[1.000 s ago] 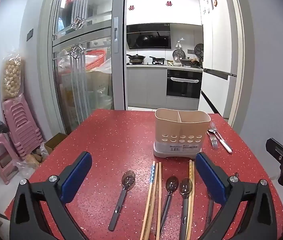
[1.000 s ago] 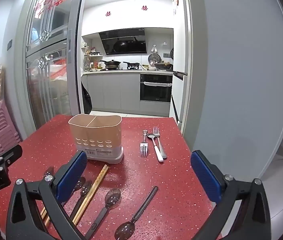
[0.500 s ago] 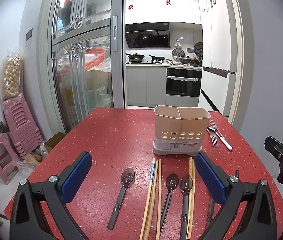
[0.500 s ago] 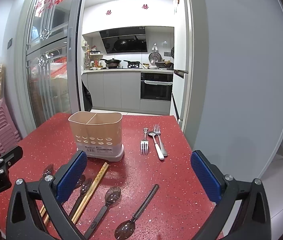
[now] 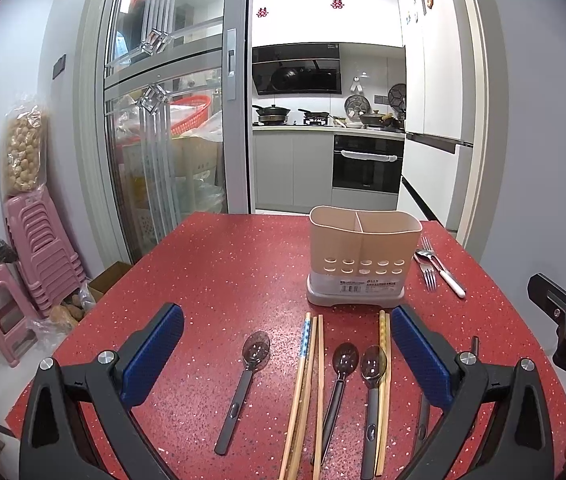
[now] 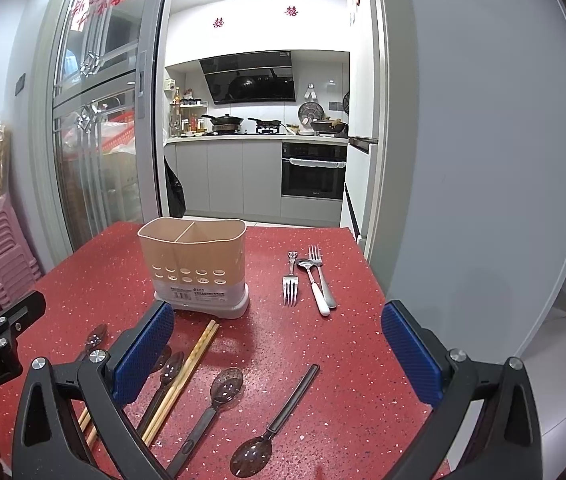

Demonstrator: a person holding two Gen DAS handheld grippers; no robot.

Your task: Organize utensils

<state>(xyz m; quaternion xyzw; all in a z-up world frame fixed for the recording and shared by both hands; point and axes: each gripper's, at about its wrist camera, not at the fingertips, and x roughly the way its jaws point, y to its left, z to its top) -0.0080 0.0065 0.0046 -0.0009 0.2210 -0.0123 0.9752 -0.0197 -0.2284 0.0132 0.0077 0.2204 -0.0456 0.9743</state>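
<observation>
Item 1: utensil holder (image 5: 364,256), beige plastic on a grey base, upright toward the far side of the red speckled table (image 5: 219,272). An inner wall splits it into two compartments. A row of holes runs along the lower front. Nothing rises above its rim in either view; the bottoms of the compartments are hidden.

Item 2: chopsticks. One group (image 5: 307,384), one stick with a blue patterned end, lies in front of the holder, pointing toward it. A second pair (image 5: 382,360) lies just to the right, partly under a spoon.

Item 3: dark translucent spoons. One (image 5: 243,384) lies left of the chopsticks. Two more (image 5: 341,376) lie between the chopstick groups. In the right wrist view a further spoon (image 6: 211,404) lies beside the chopsticks, and another (image 6: 271,428) lies reversed, bowl nearest the camera.

Item 4: metal cutlery (image 6: 311,280), two forks and a white-handled spoon, lies right of the holder, apart from it.

Item 5: left gripper (image 5: 287,360), blue pads spread wide, holding nothing, above the near table edge.

Item 6: right gripper (image 6: 277,356), pads likewise spread wide, holding nothing, over the near right part of the table.
</observation>
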